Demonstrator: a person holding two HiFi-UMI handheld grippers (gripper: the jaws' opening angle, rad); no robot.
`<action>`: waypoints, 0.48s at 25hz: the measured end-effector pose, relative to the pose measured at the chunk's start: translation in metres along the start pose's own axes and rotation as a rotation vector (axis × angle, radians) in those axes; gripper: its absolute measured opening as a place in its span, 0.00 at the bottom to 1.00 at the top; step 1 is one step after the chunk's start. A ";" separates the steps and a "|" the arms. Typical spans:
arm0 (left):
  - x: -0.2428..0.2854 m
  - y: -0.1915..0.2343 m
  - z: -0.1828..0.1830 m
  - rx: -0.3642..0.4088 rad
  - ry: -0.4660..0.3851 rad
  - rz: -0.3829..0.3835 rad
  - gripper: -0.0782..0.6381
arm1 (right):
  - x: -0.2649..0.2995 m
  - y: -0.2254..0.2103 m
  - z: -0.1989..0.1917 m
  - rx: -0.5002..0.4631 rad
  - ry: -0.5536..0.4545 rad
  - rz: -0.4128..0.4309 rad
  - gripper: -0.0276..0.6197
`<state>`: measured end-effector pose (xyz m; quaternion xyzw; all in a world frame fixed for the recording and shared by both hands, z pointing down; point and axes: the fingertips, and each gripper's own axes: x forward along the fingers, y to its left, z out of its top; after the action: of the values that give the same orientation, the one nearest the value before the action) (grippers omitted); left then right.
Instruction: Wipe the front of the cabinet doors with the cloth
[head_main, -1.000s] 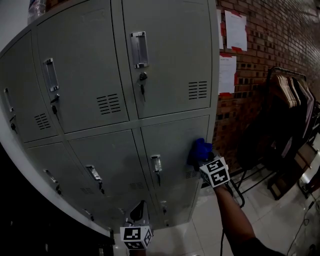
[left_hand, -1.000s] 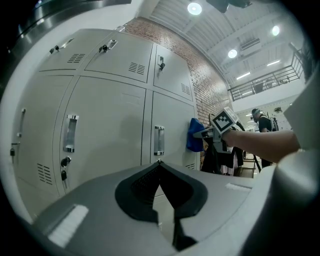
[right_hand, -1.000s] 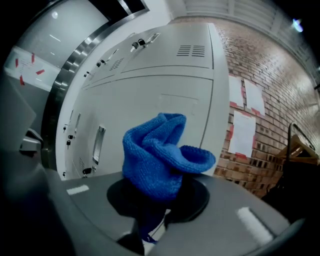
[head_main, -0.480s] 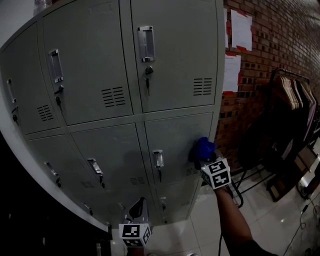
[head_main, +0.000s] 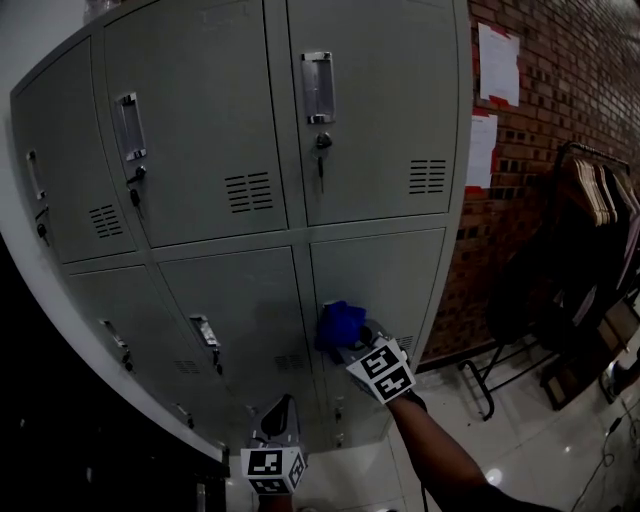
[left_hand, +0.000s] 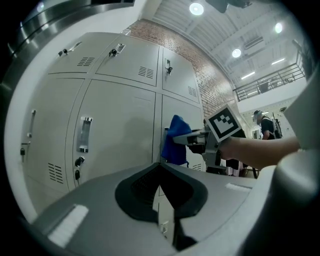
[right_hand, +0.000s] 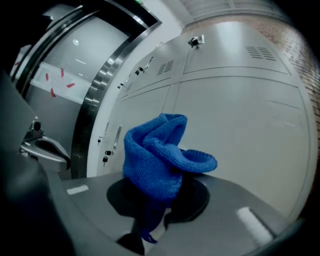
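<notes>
Right gripper (head_main: 353, 346) clamps blue cloth (head_main: 338, 322) against lower door (head_main: 392, 282), frame centre; left gripper (head_main: 280, 416) closed, empty; upper doors (head_main: 380, 110) judged outstanding

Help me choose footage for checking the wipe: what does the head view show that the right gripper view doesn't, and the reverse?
Only the head view: the left hand-held gripper low before the cabinet, the brick wall and the clothes rack. Only the right gripper view: the right hand-held gripper up close, jaws clamped on the lower end of the blue cloth. Both: that cloth and the grey cabinet doors.
</notes>
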<state>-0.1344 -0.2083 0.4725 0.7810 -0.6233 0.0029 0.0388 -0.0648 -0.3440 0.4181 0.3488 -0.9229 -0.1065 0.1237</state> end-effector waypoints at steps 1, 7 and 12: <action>0.000 0.003 0.000 -0.002 0.000 0.003 0.12 | 0.008 0.005 -0.001 -0.016 0.019 0.009 0.16; -0.002 0.017 -0.005 -0.008 0.008 0.025 0.12 | 0.021 0.004 -0.015 -0.046 0.067 -0.010 0.16; 0.003 0.020 -0.005 -0.017 0.010 0.025 0.12 | 0.012 -0.012 -0.023 -0.045 0.085 -0.025 0.15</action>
<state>-0.1533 -0.2157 0.4785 0.7728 -0.6328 0.0022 0.0486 -0.0592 -0.3638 0.4383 0.3616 -0.9098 -0.1138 0.1691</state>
